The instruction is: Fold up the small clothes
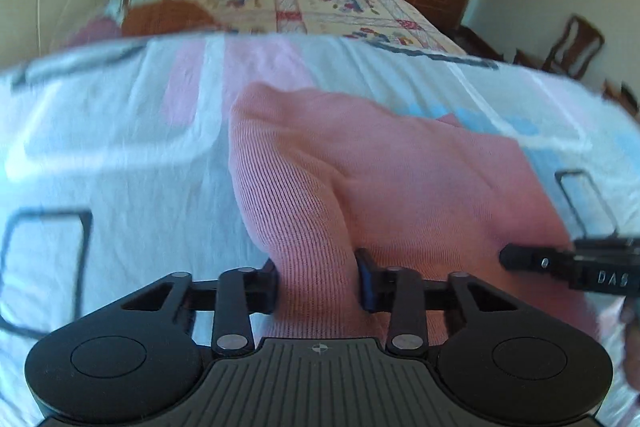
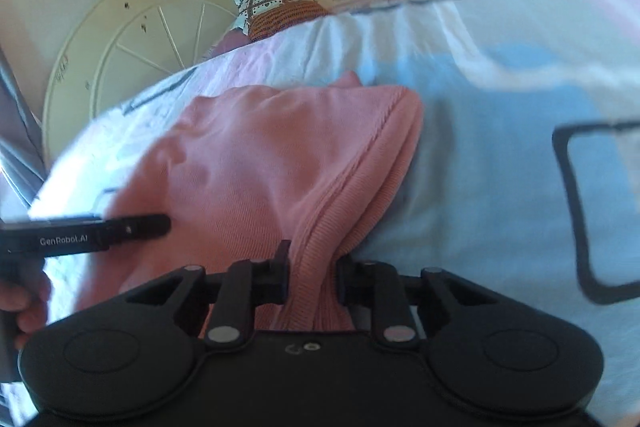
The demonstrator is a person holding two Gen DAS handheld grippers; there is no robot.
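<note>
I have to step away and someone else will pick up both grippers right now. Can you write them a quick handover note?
Left gripper: jaws shut on a bunched edge of the pink garment.
Right gripper: jaws shut on the garment's ribbed edge.
The garment lies rumpled on the white, pink and blue bedsheet, both grips at its near side.
Done: both edges gripped.
Left: no neat fold visible yet; carry the near edge over, then flatten.

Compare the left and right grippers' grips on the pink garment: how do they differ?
The left gripper pinches a broad, rounded bunch of the pink garment; the right gripper clamps a narrower ribbed edge. The left's jaws stand wider apart than the right's. A blue pad shows on the left; the right's look black. Both are shut on the same garment, which lies on the pale bedsheet.
</note>
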